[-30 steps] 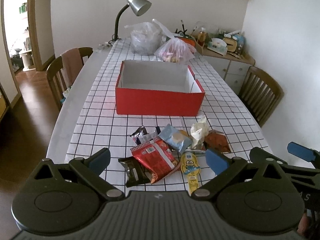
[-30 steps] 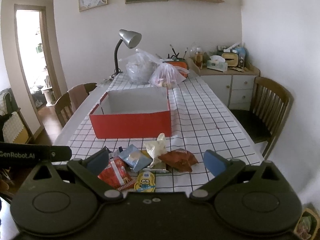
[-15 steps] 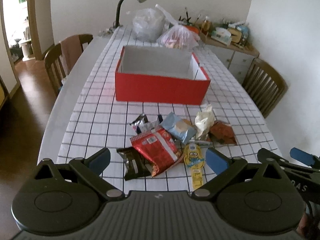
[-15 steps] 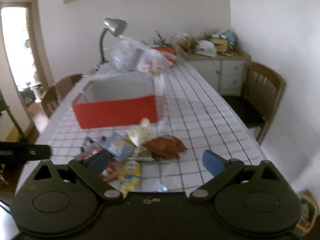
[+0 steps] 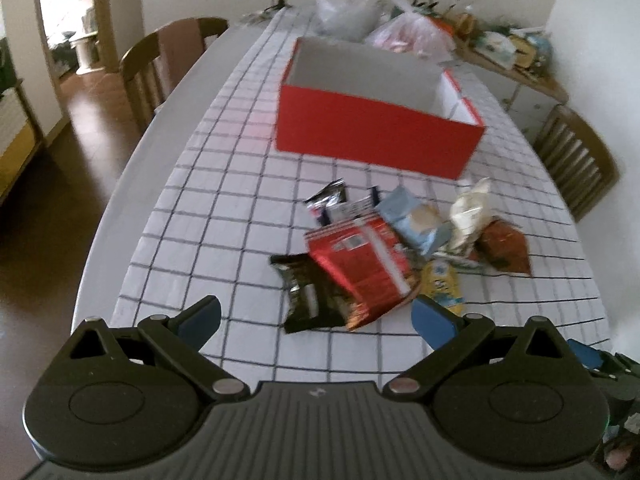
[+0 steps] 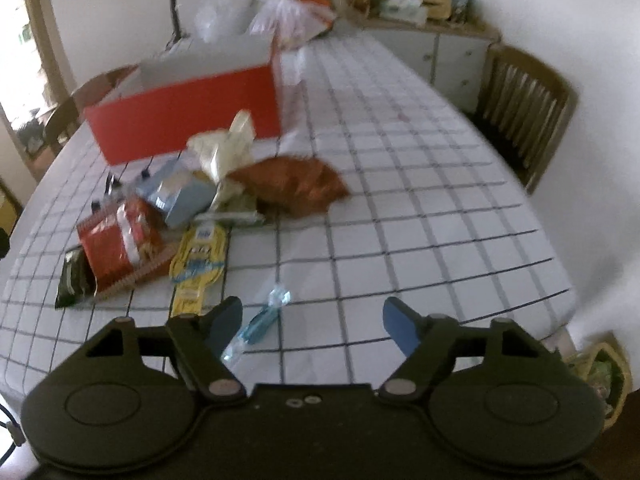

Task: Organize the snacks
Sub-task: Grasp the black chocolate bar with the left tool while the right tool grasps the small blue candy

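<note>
A heap of snack packets lies on the checked tablecloth near the front edge: a red packet (image 5: pixel 360 264), a black packet (image 5: pixel 310 296), a light blue packet (image 5: pixel 416 224), a cream packet (image 5: pixel 468 212), a brown packet (image 5: pixel 504 248) and a yellow Minions packet (image 6: pixel 198 264). An open red box (image 5: pixel 376 136), empty inside, stands behind them. My left gripper (image 5: pixel 316 318) is open just in front of the black packet. My right gripper (image 6: pixel 312 322) is open above the table's front edge, beside a small clear blue wrapper (image 6: pixel 260 320).
Two plastic bags (image 5: pixel 348 8) and a desk lamp (image 6: pixel 188 0) stand at the far end of the table. Wooden chairs stand at the left (image 5: pixel 168 60) and at the right (image 6: pixel 520 108). A cluttered sideboard (image 6: pixel 420 8) stands at the back right.
Both grippers have moved forward and tipped down toward the snack heap, which now looks closer. Both jaws stay open. The small blue wrapper has come into the right wrist view.
</note>
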Demonstrator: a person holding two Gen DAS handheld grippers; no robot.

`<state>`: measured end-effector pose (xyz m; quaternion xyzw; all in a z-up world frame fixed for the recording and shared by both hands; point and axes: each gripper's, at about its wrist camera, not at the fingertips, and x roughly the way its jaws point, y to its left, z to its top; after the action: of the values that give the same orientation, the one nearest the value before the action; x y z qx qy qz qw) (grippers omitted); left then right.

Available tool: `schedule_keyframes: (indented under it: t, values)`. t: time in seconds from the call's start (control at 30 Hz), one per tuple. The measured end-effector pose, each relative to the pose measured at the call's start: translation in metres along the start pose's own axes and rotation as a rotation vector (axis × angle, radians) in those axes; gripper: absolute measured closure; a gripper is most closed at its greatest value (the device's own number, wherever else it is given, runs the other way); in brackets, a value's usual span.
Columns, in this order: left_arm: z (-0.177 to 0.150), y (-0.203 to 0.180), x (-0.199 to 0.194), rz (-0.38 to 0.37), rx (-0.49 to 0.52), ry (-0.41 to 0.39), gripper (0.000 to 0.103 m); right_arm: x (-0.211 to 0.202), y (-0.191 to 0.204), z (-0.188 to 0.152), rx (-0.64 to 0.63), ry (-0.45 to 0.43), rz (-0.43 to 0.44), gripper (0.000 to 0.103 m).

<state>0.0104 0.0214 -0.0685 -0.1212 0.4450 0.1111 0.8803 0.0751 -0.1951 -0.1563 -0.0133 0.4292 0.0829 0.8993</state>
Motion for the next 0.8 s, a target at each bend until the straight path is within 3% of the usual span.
schedule_keyframes:
  t: [0.27, 0.53, 0.8]
  values:
    - [-0.005, 0.017, 0.009, 0.059, -0.050, 0.033, 0.002, 0.030, 0.015, 0.001, -0.029, 0.079, 0.047, 0.048]
    - [-0.005, 0.023, 0.020, 0.076, -0.078, 0.045, 0.002, 0.045, 0.026, 0.004, -0.087, 0.119, 0.037, 0.053]
    - [-0.002, 0.027, 0.052, 0.076, -0.093, 0.067, 0.002, 0.046, 0.027, 0.006, -0.103, 0.108, 0.026, 0.077]
